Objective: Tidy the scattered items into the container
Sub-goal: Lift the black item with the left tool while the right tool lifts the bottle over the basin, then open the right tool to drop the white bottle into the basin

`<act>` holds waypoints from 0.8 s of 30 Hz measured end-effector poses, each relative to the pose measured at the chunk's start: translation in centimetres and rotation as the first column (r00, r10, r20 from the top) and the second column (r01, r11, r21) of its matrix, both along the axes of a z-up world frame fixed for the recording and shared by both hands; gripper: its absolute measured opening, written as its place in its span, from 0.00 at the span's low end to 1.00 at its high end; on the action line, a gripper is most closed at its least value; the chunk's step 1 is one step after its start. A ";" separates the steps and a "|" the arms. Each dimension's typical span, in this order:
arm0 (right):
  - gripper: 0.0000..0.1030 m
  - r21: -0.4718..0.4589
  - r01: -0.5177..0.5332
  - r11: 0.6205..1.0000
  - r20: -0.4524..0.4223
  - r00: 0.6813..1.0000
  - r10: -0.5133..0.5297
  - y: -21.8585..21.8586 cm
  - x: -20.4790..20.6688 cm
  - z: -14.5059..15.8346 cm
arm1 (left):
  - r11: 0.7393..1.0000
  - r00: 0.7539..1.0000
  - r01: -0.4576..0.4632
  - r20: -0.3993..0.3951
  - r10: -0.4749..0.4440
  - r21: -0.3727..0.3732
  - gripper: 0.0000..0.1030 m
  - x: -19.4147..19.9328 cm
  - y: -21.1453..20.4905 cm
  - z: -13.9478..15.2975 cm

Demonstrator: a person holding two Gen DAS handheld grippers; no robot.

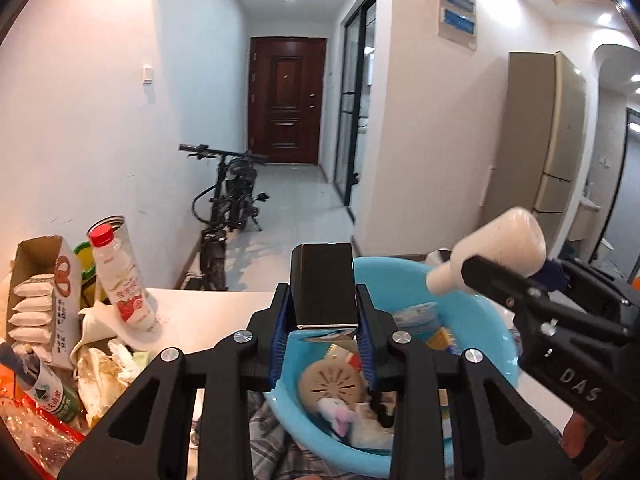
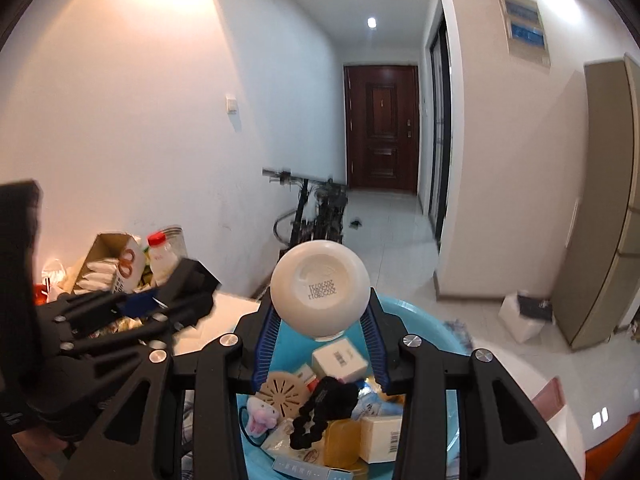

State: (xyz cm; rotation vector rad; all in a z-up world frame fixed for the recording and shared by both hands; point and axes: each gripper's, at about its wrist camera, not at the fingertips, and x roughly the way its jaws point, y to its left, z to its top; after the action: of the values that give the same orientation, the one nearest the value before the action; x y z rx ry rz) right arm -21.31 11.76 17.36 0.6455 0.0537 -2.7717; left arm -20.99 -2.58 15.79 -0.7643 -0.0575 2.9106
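Note:
My left gripper [image 1: 324, 320] is shut on a black box [image 1: 323, 284], held above the near rim of the blue basin [image 1: 496, 344]. My right gripper [image 2: 322, 316] is shut on a white bottle [image 2: 320, 288], its round base facing the camera, over the blue basin [image 2: 416, 312]. From the left wrist view the same white bottle [image 1: 496, 248] hangs over the basin's right side. The basin holds several items: a round beige disc [image 1: 332, 384], a small plush toy [image 2: 260, 420], a black scrunchie [image 2: 320, 412] and small white boxes [image 2: 340, 360].
Clutter lies on the white table [image 1: 208, 312] to the left: a red-capped drink bottle [image 1: 120, 276], an open snack carton [image 1: 40, 300], a green-labelled bottle [image 1: 48, 388] and crumpled wrappers [image 1: 100, 376]. A bicycle [image 1: 228, 208] leans against the hallway wall beyond.

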 end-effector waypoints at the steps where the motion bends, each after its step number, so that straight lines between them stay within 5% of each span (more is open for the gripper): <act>1: 0.41 0.004 0.005 1.000 0.011 1.000 -0.005 -0.1 -0.3 -0.4 | 1.000 1.000 -0.002 0.004 0.002 0.000 0.28 -0.1 -0.1 -0.1; 24: 0.41 0.047 0.028 0.998 0.028 0.999 -0.030 1.1 -0.3 -0.9 | 0.998 0.999 0.031 0.010 -0.031 -0.048 0.28 -0.6 1.6 -0.7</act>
State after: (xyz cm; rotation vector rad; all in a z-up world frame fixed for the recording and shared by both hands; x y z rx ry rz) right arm -21.57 12.87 16.43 0.7025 0.1042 -2.7961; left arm -21.60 -0.97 15.07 -0.7797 0.0228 2.8889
